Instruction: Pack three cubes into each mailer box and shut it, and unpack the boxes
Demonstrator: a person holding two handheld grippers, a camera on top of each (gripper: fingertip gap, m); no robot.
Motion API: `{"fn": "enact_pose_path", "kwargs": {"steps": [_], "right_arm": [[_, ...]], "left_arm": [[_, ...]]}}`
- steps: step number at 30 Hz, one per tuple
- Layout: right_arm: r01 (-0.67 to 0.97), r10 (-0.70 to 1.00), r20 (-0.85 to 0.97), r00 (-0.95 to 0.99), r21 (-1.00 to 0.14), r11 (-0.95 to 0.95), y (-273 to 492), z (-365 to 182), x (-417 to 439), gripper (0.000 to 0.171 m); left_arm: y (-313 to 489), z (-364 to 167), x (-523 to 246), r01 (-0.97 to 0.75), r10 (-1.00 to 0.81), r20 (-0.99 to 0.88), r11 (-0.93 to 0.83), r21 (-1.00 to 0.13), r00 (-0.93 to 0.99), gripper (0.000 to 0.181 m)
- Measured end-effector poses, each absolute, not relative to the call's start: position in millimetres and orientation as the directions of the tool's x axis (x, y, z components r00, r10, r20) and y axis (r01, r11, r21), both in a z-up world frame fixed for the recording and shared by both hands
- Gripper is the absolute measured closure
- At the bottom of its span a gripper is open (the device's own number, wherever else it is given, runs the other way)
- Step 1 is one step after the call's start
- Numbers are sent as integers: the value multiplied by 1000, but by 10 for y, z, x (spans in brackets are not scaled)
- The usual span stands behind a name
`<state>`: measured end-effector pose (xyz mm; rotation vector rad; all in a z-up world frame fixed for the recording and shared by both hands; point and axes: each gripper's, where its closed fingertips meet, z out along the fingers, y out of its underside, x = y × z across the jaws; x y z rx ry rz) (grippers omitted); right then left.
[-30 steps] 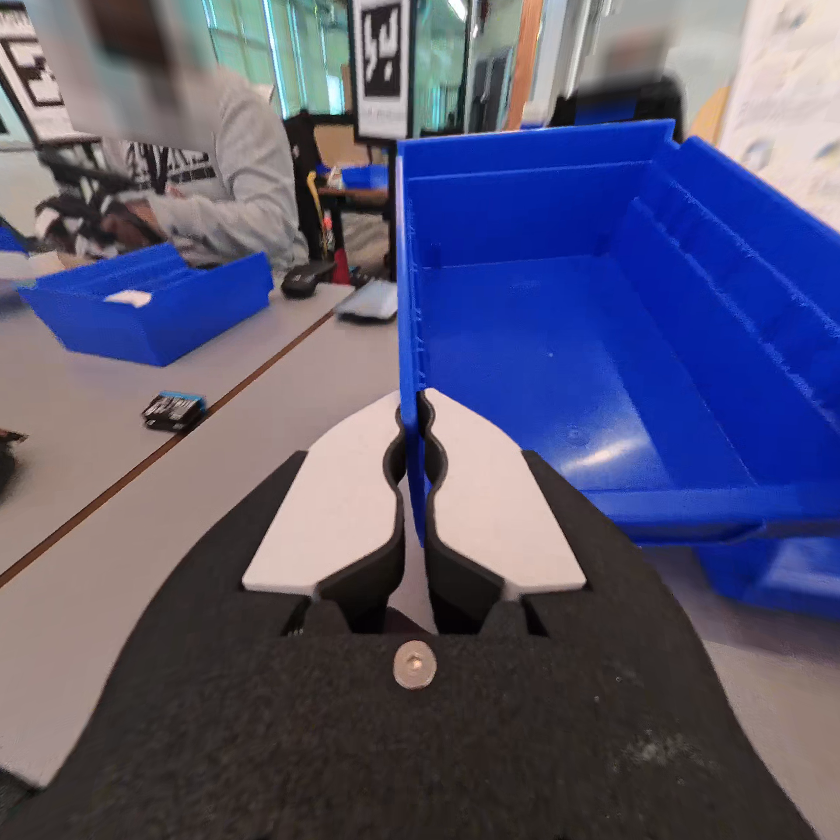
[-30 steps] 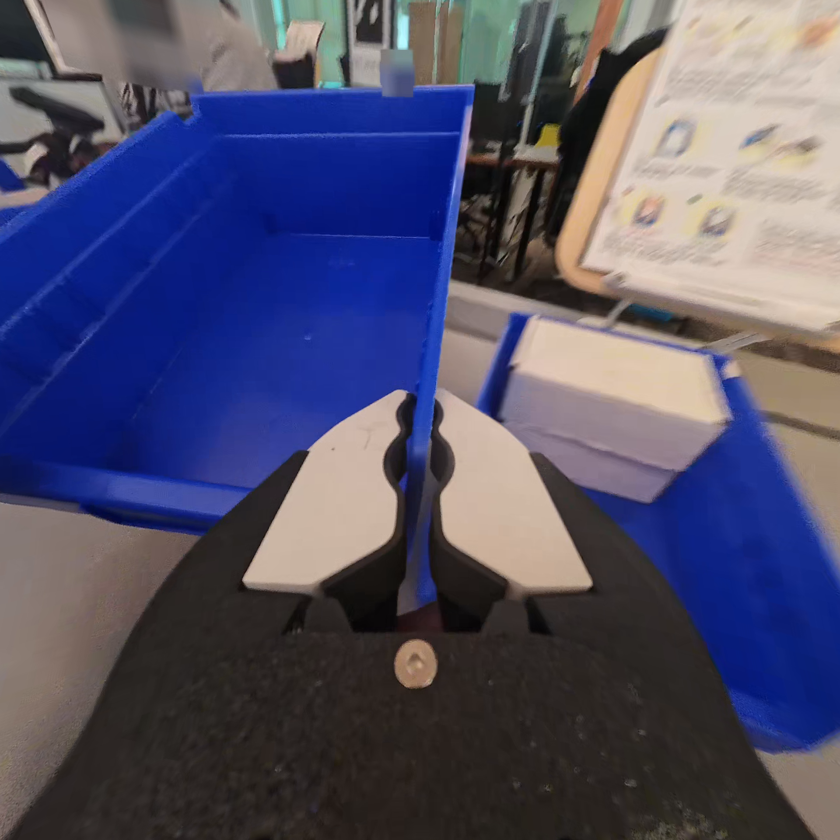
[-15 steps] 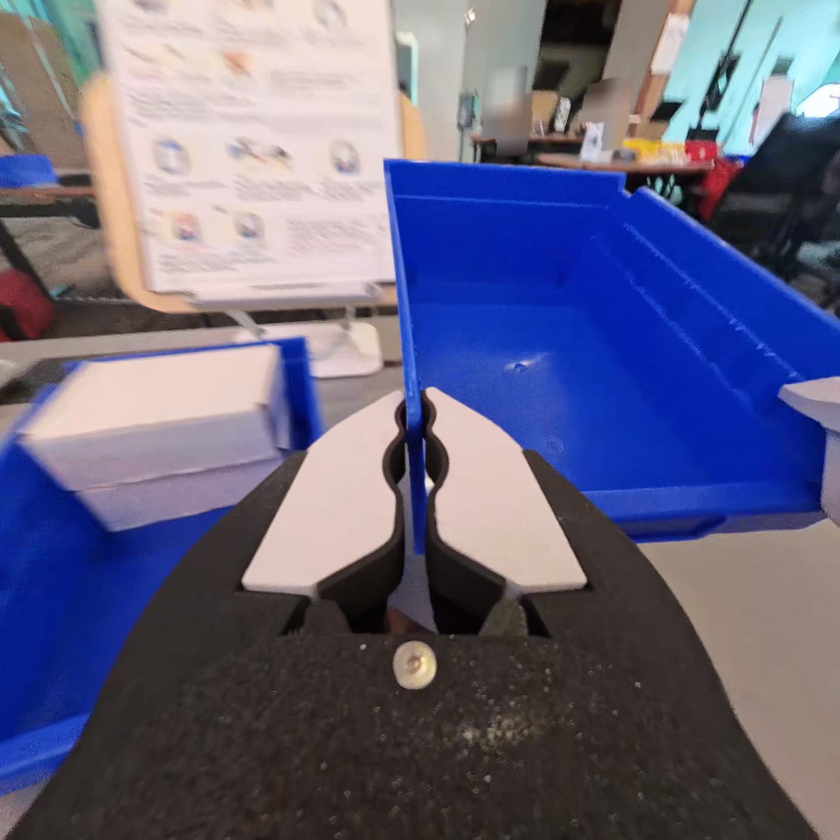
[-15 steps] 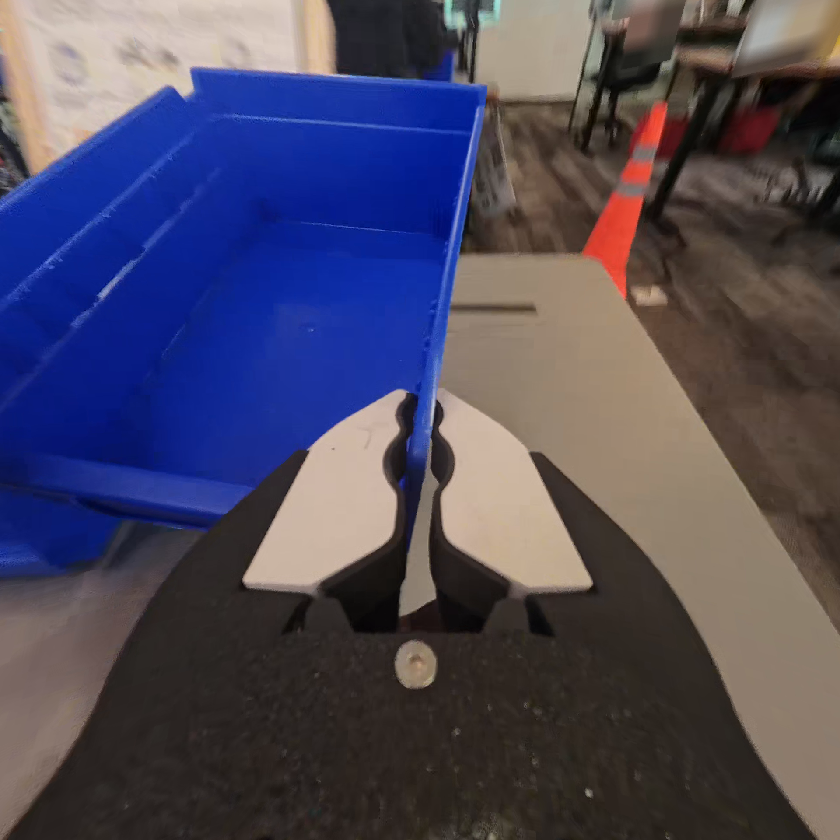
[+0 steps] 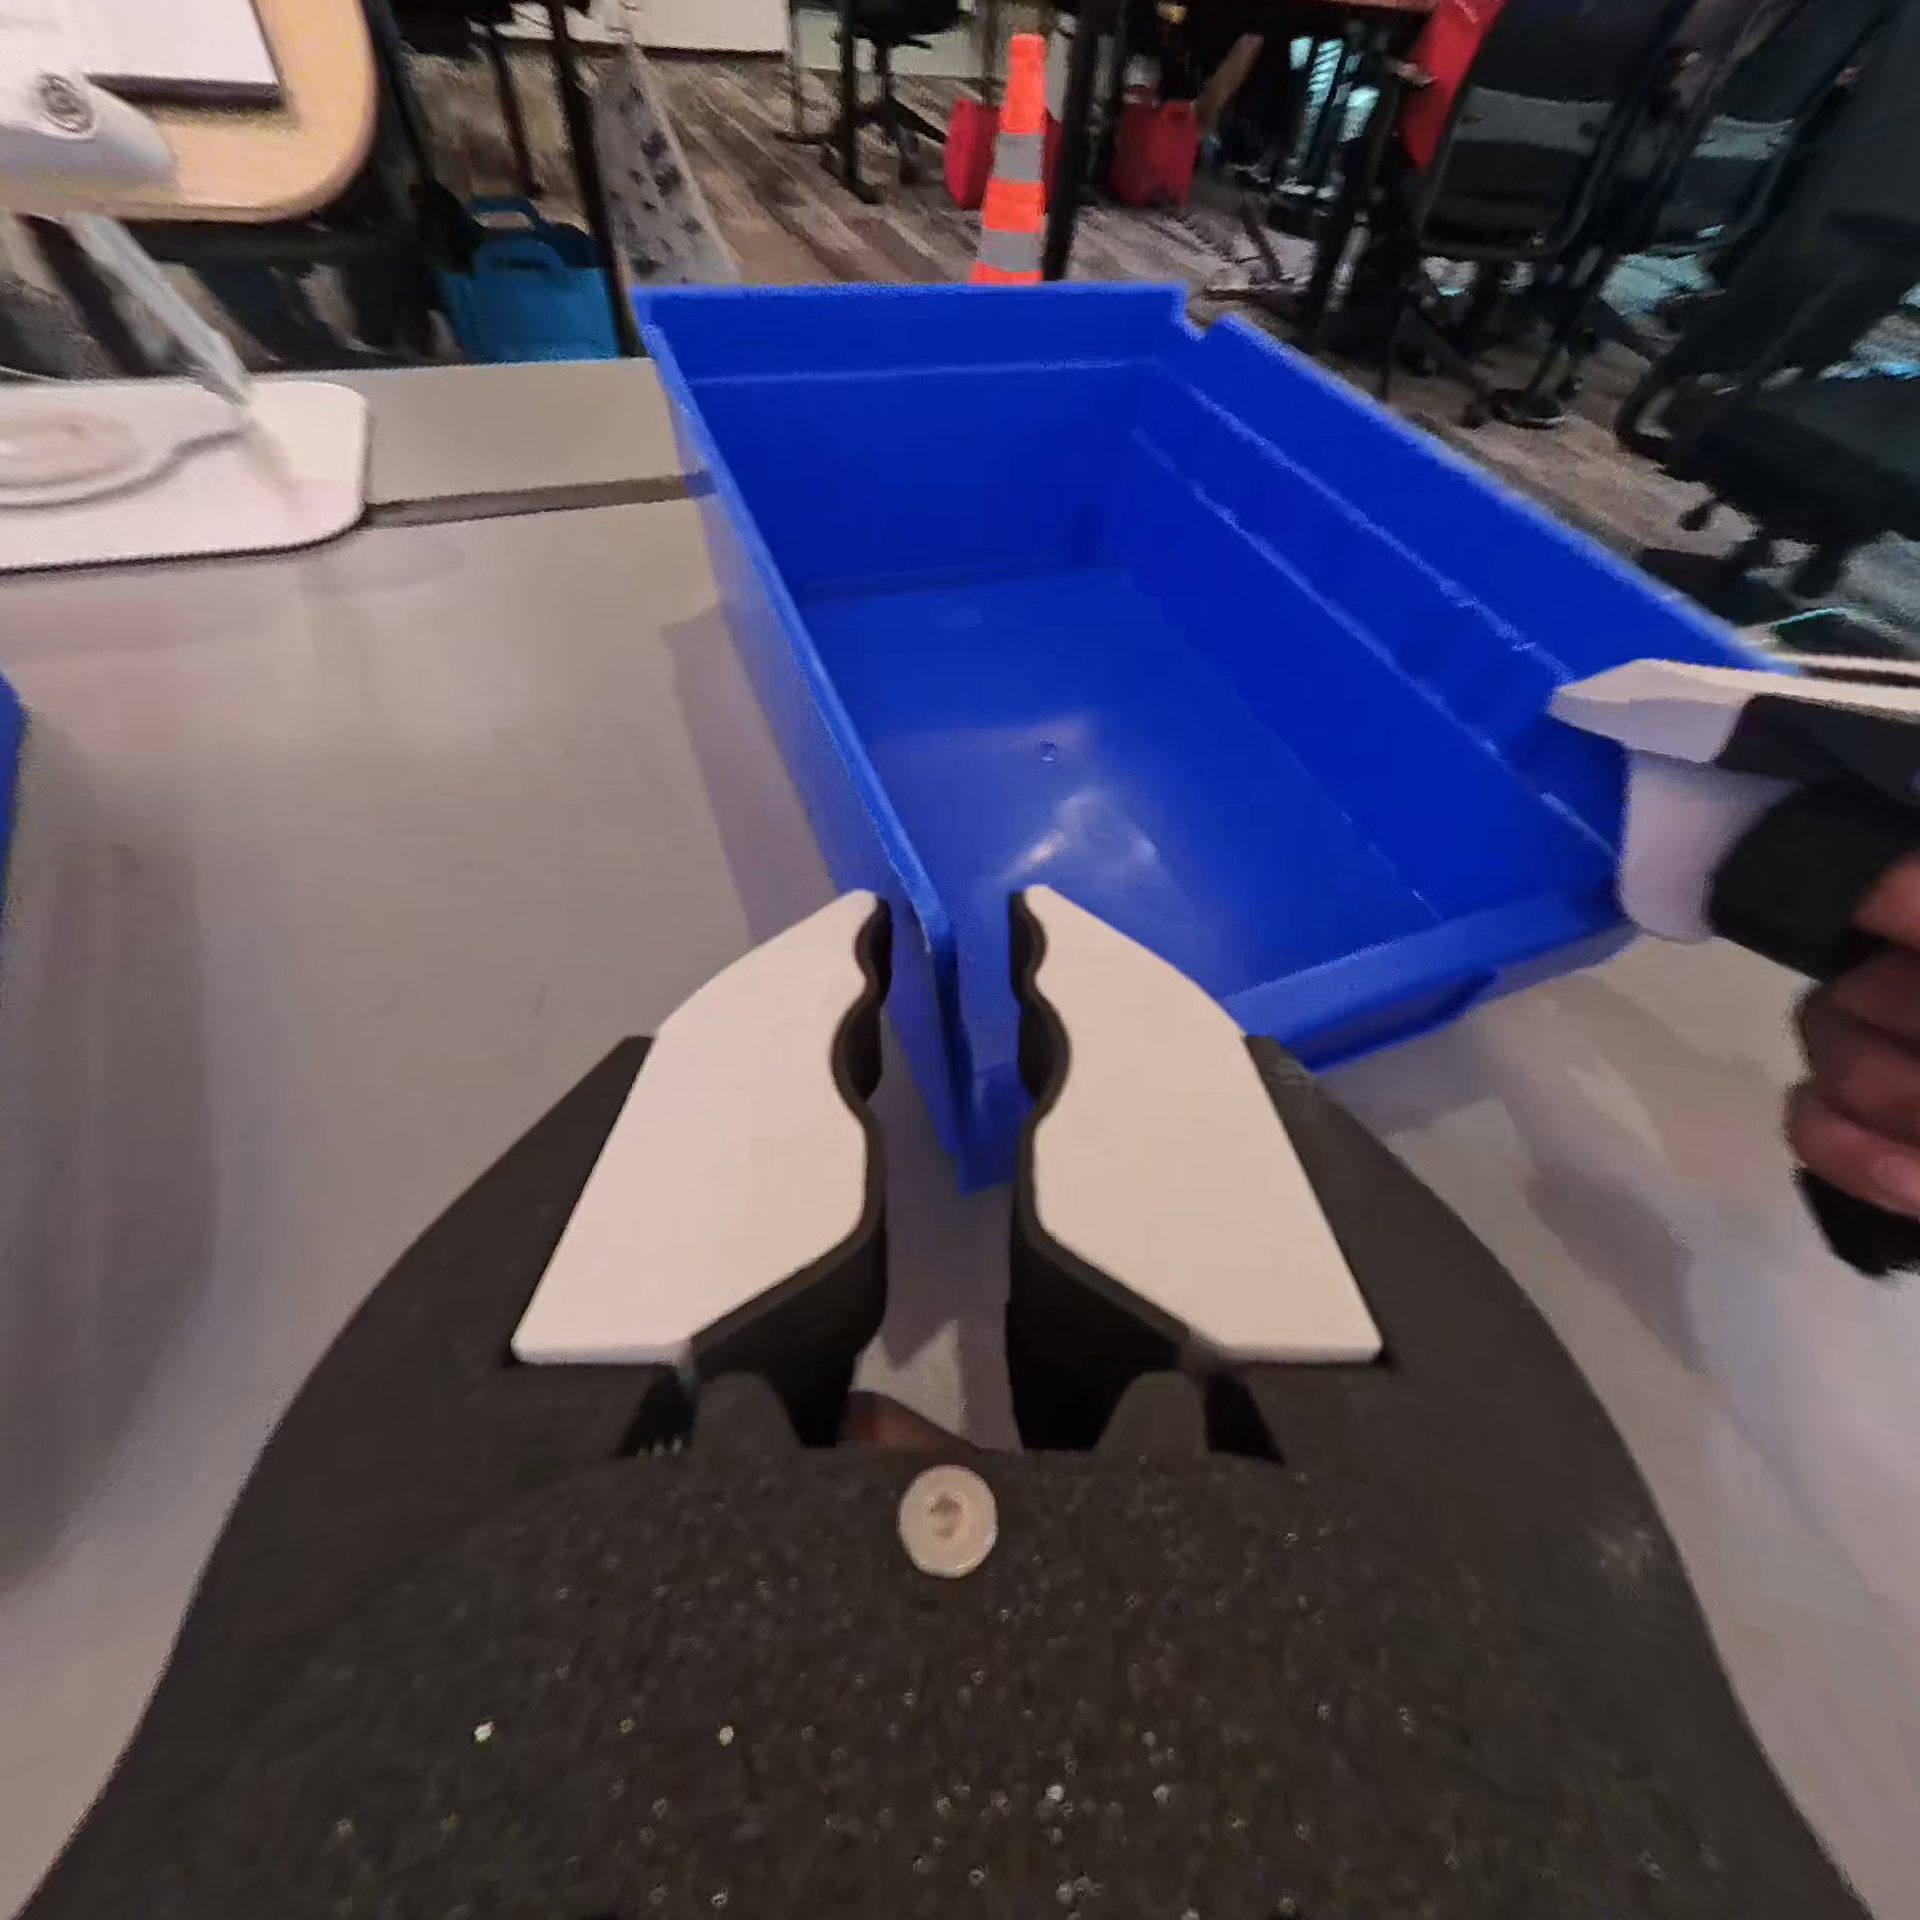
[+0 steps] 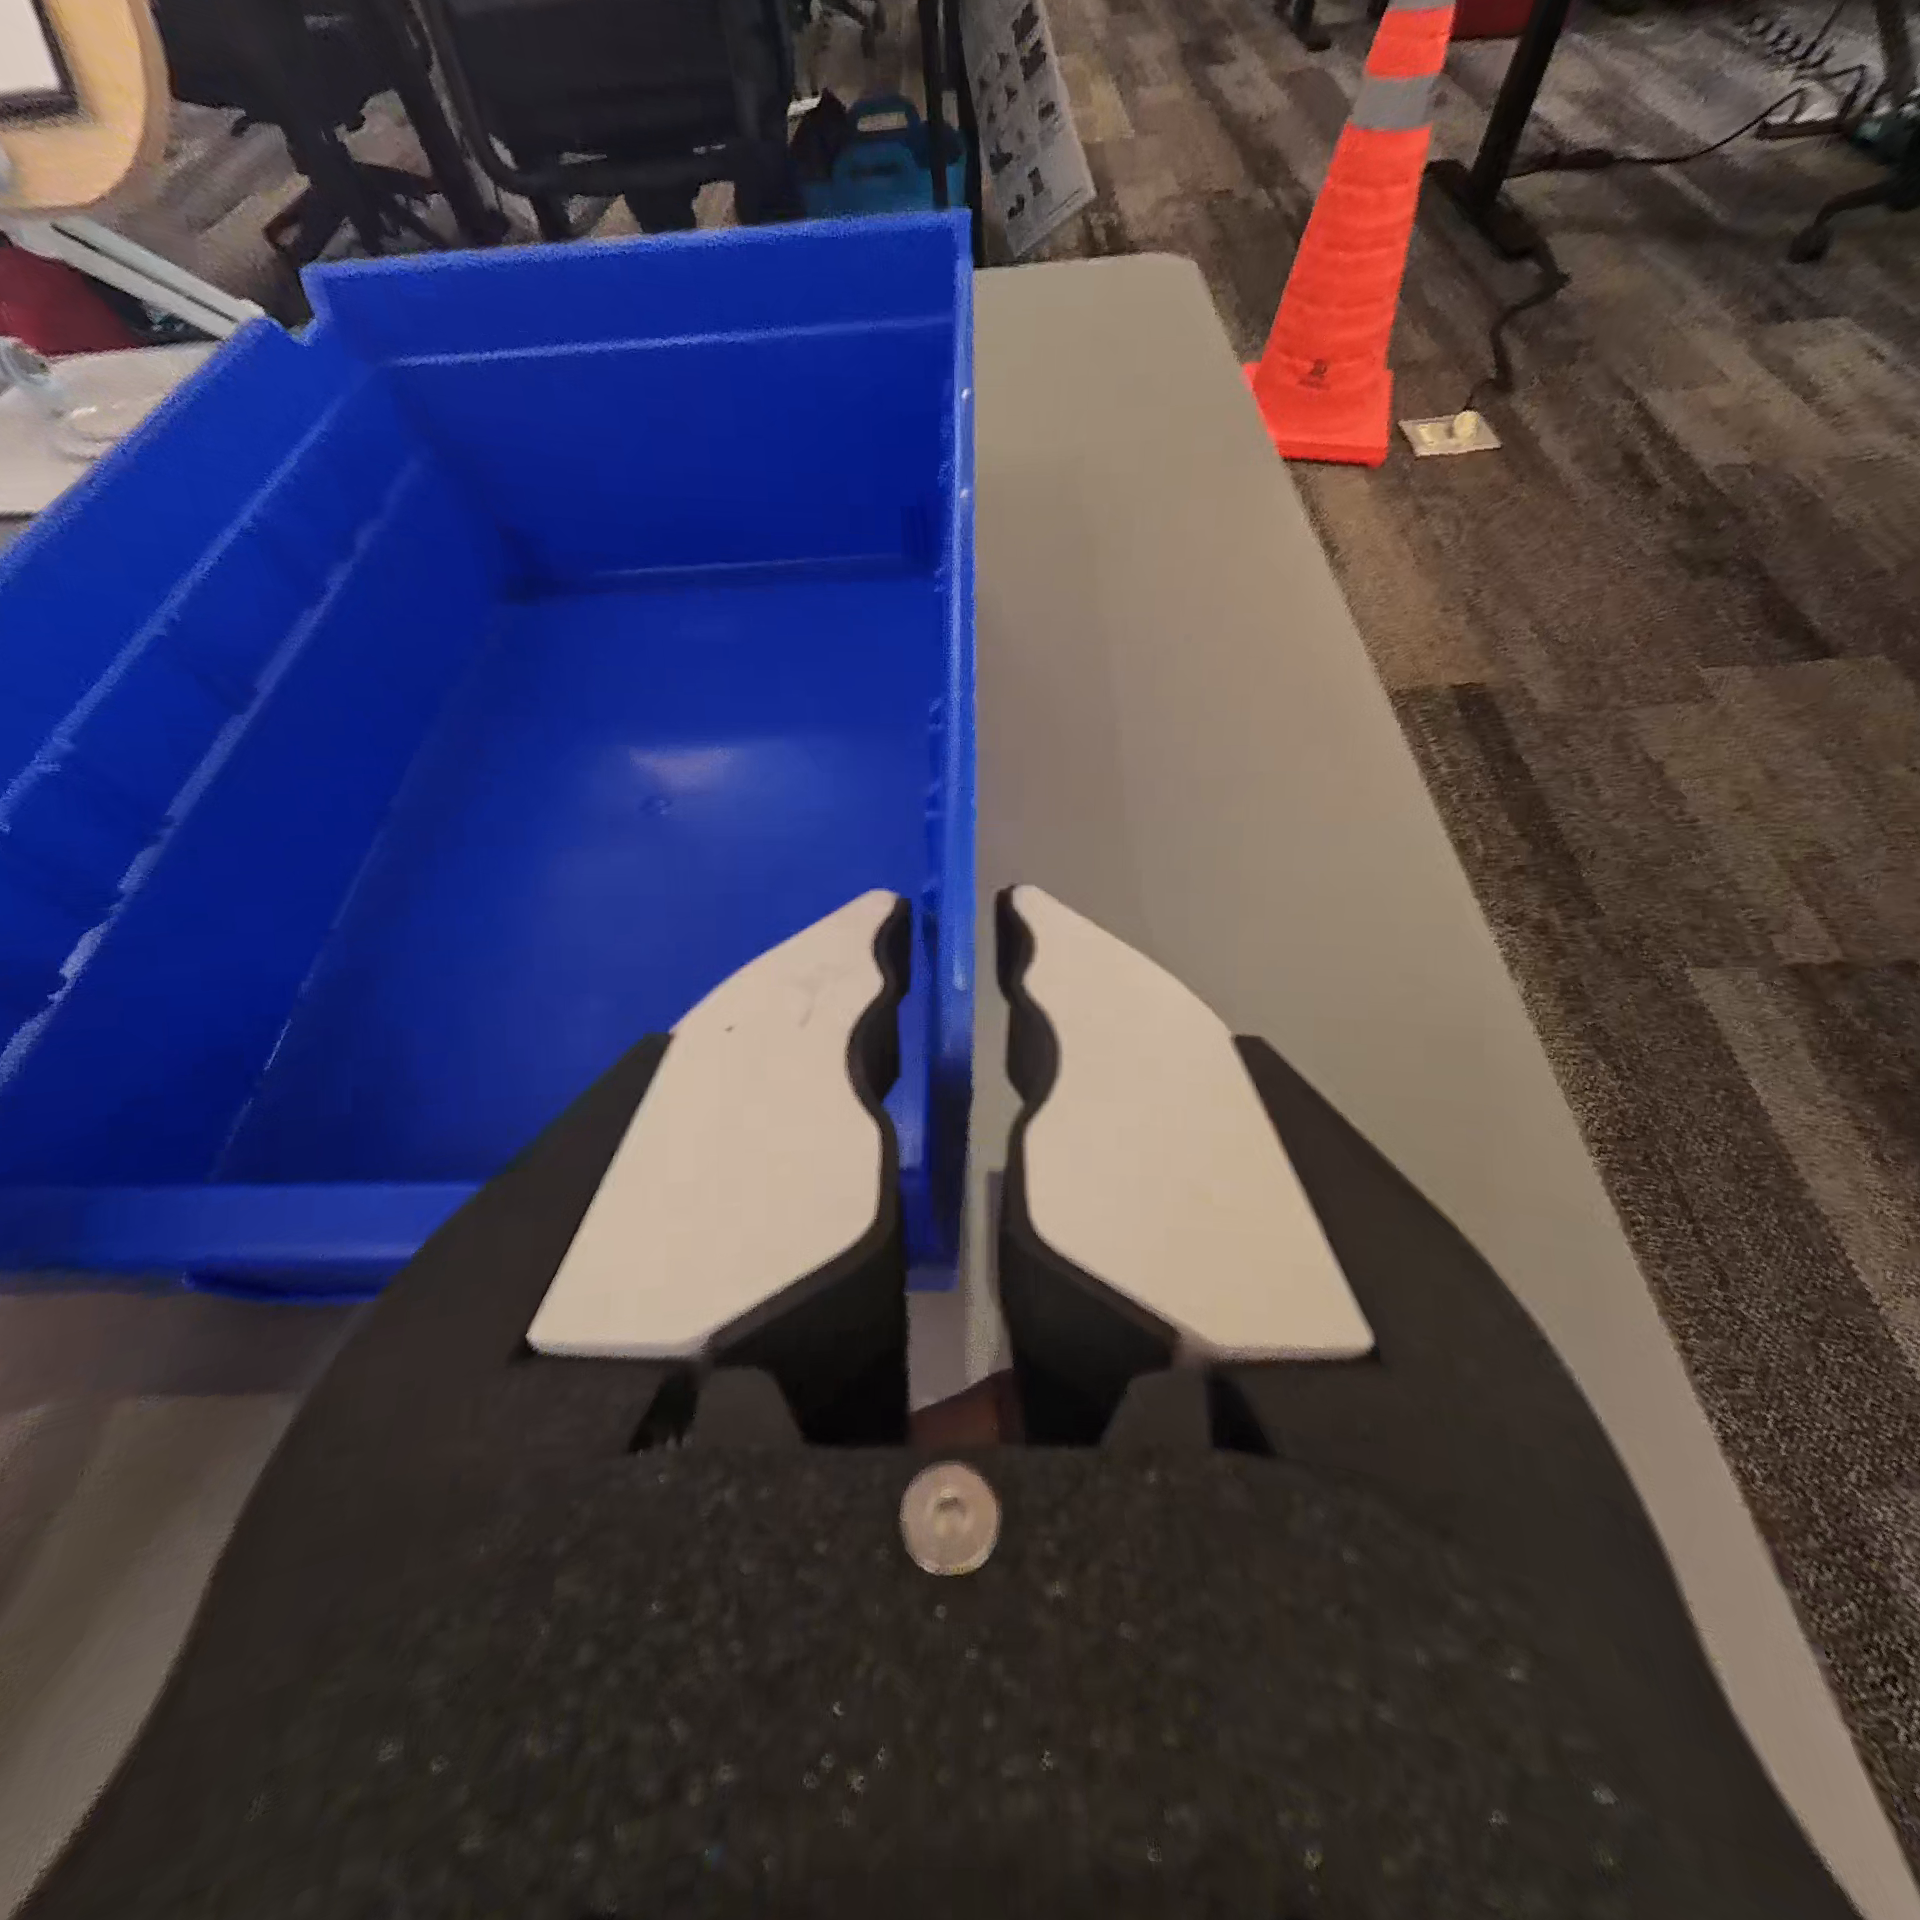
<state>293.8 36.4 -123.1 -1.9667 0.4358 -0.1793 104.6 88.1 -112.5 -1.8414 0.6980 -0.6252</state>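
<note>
An empty blue bin (image 5: pixel 935 468) stands on the grey table (image 5: pixel 364 883); it also shows in the right wrist view (image 6: pixel 623 468). My left gripper (image 5: pixel 951 904) is open, its jaws straddling the bin's left wall near the front corner. My right gripper (image 6: pixel 953 899) is open, its jaws straddling the bin's right wall. The right gripper's fingers (image 5: pixel 1683 717) and the hand holding it (image 5: pixel 1860 1091) show at the bin's right wall in the left wrist view. No mailer box or cube is in view.
The table's right edge (image 6: pixel 1351 727) runs close beside the bin, with carpet floor and an orange cone (image 6: pixel 1351 239) beyond. A white stand base (image 5: pixel 156 468) sits at the far left. Chairs and table legs stand behind the bin. About 20 cm separates my left fingertips from my right.
Both grippers swung the bin round to the right, away from the bin with the white boxes. The bin now rests on the table, and both grippers have opened off its walls.
</note>
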Motion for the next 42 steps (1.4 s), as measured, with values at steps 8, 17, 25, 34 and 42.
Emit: {"fn": "enact_pose_path", "kwargs": {"steps": [8,17,25,34,42], "right_arm": [[-155,-339,-73,938,-963,-221,261,-275,2601,148],[-230,250,-308,918,-927,-296,1224,-108,29,134],[-120,44,-167,985,-846,-519,1626,-1307,-696,112],[-144,-122,-94,988,-853,-502,1714,-1506,-766,166],[-73,-116,-27,993,-907,-415,1903,-1226,-1360,167]], "left_arm": [[1004,-276,-345,-54,-735,145,-240,-969,663,147],[1941,-537,-2456,-124,-507,76,-350,-929,858,130],[2136,-1195,-2607,-263,-537,-16,-386,-884,843,122],[2366,-1340,-2532,-249,-486,-18,-415,-875,874,177],[2548,-1105,-3171,-266,-415,-96,-375,-888,905,178]]}}
